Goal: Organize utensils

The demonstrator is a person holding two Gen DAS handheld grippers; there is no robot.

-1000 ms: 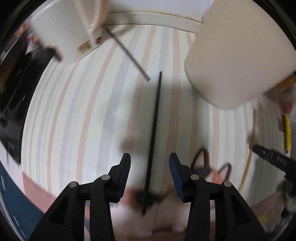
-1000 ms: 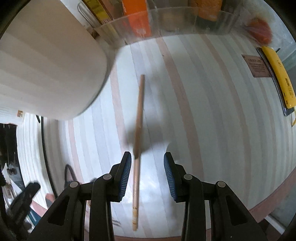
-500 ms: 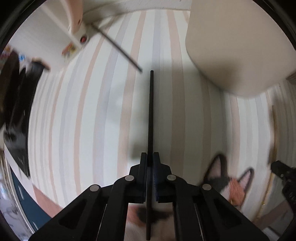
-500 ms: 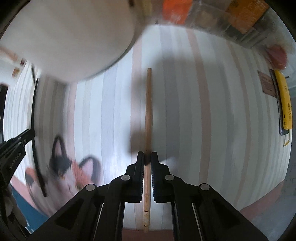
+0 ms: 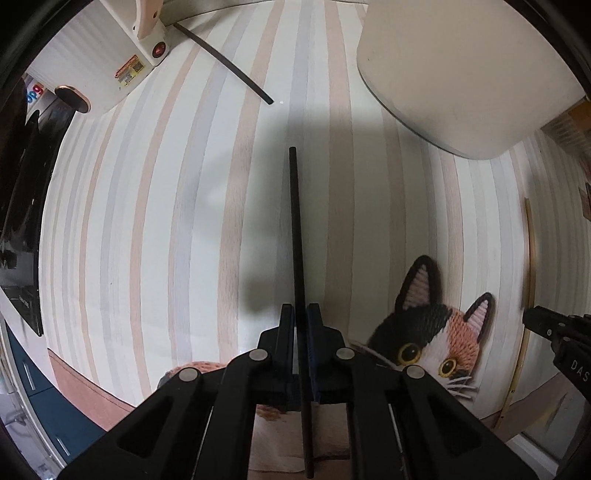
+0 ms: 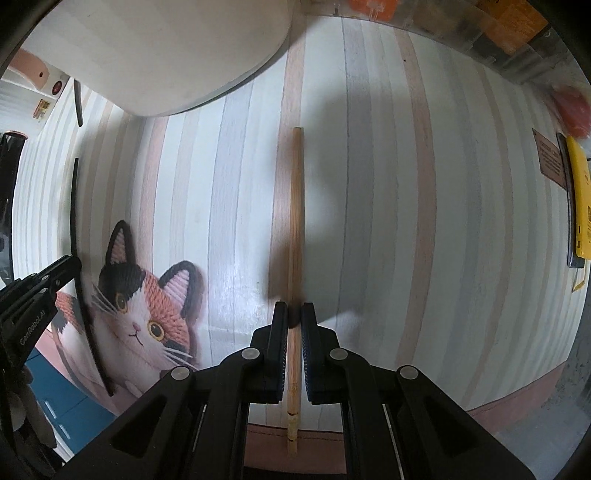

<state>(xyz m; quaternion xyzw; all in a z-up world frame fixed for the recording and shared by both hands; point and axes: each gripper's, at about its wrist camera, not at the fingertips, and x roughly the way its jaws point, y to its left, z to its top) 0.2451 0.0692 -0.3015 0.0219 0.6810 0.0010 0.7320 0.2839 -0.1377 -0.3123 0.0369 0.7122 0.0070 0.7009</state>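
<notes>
My left gripper (image 5: 300,306) is shut on a black chopstick (image 5: 295,229) that points forward over the striped mat. My right gripper (image 6: 294,304) is shut on a wooden chopstick (image 6: 296,206), also pointing forward. A second black chopstick (image 5: 225,61) lies on the mat at the far left, near a white appliance. A large cream holder (image 5: 461,70) stands at the far right of the left wrist view and at the upper left of the right wrist view (image 6: 159,51). The wooden chopstick also shows at the right edge of the left wrist view (image 5: 530,258).
The mat (image 5: 147,206) has pastel stripes and a calico cat picture (image 5: 424,332). A white appliance (image 5: 110,48) stands at the far left. A yellow device (image 6: 578,199) lies at the right edge. Clear boxes with orange packets (image 6: 498,26) line the back.
Both grippers went from open around their chopsticks to shut on them. Both chopsticks now appear lifted off the mat, and the views have pulled back.
</notes>
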